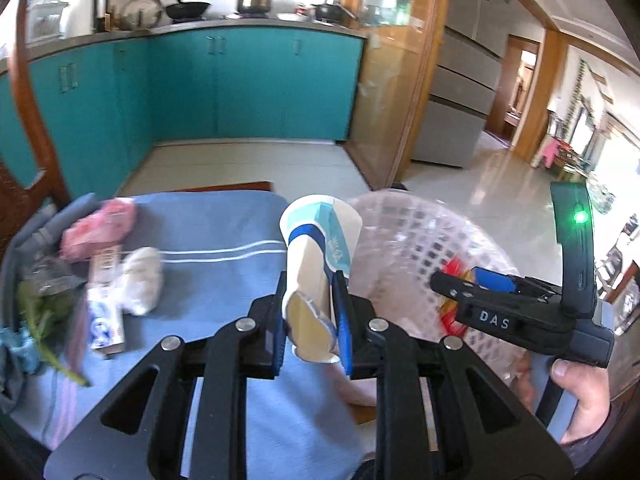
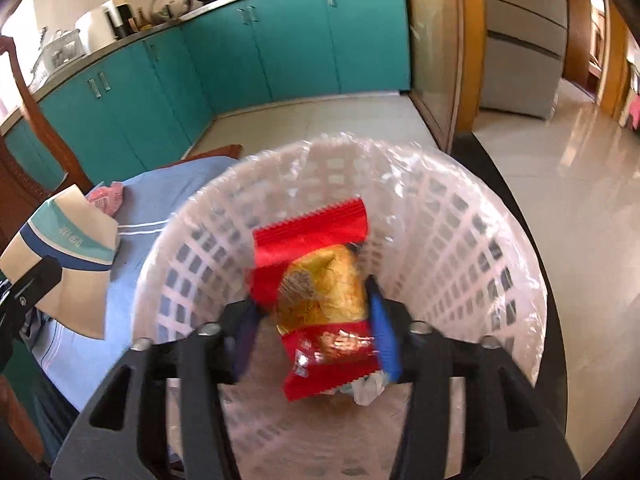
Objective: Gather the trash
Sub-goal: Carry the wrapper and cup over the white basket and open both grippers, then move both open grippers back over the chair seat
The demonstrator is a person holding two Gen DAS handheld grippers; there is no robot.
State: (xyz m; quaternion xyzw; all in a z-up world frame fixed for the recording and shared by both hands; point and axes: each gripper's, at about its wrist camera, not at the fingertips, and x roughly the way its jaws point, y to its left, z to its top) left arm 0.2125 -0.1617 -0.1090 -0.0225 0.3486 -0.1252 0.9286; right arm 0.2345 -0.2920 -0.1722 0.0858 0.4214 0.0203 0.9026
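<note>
My left gripper (image 1: 310,280) is shut on a crushed paper cup (image 1: 320,232), white with blue and teal bands, held above the blue-clothed table beside the basket. The white lattice basket (image 2: 460,220), lined with clear plastic, stands at the table's right end. My right gripper (image 2: 310,296) hangs over the basket's mouth with its jaws spread. A red and yellow snack packet (image 2: 320,280) lies between the blue pads (image 2: 384,332), and I see no pad pressing on it. In the left wrist view the right gripper (image 1: 460,280) reaches over the basket (image 1: 420,232), held by a hand (image 1: 580,388).
On the blue tablecloth (image 1: 220,240) to the left lie a toothpaste box (image 1: 106,304), a crumpled white tissue (image 1: 142,280), a pink packet (image 1: 100,228) and green leaves (image 1: 44,312). A wooden chair back (image 1: 28,100) rises at the far left. Teal cabinets (image 1: 240,88) and tiled floor lie beyond.
</note>
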